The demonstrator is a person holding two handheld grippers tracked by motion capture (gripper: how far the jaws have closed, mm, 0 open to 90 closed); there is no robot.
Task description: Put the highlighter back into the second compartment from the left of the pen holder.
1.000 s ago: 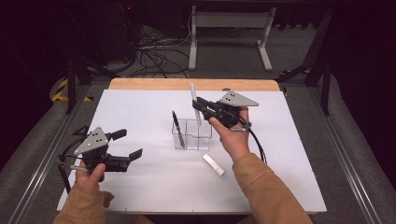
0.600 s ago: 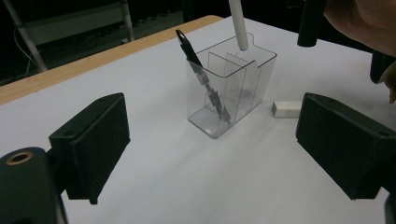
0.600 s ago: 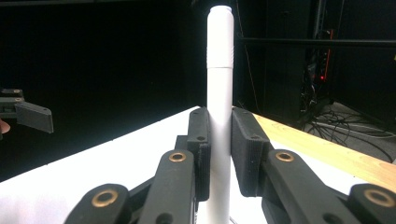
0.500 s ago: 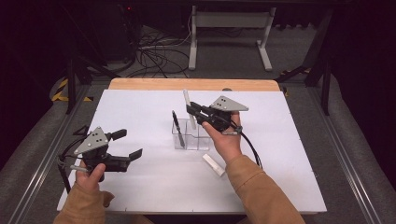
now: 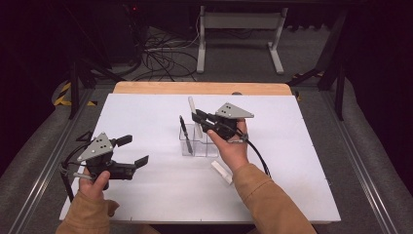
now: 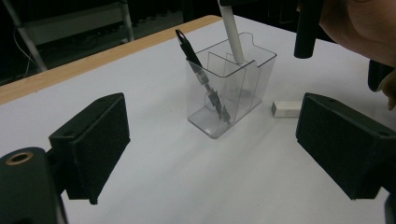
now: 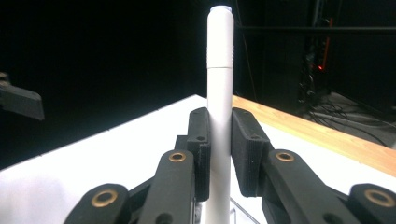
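Observation:
A clear plastic pen holder (image 5: 198, 145) (image 6: 231, 88) with compartments stands mid-table. A black pen (image 5: 183, 127) (image 6: 201, 77) leans in its left compartment. My right gripper (image 5: 198, 118) (image 7: 219, 154) is shut on a white marker (image 5: 193, 111) (image 7: 219, 107), held upright with its lower end inside a back compartment of the holder (image 6: 232, 32). My left gripper (image 5: 132, 151) (image 6: 210, 154) rests at the front left of the table, open, with nothing between its pads, pointing toward the holder.
A small white eraser-like block (image 5: 222, 171) (image 6: 286, 108) lies on the white tabletop (image 5: 292, 161) just right of the holder. A wooden strip (image 5: 199, 88) runs along the far edge. Cables and a stand's legs lie on the floor beyond.
My right gripper has come down and leftward with the white marker, bringing its lower end into the holder. The left gripper has stayed put.

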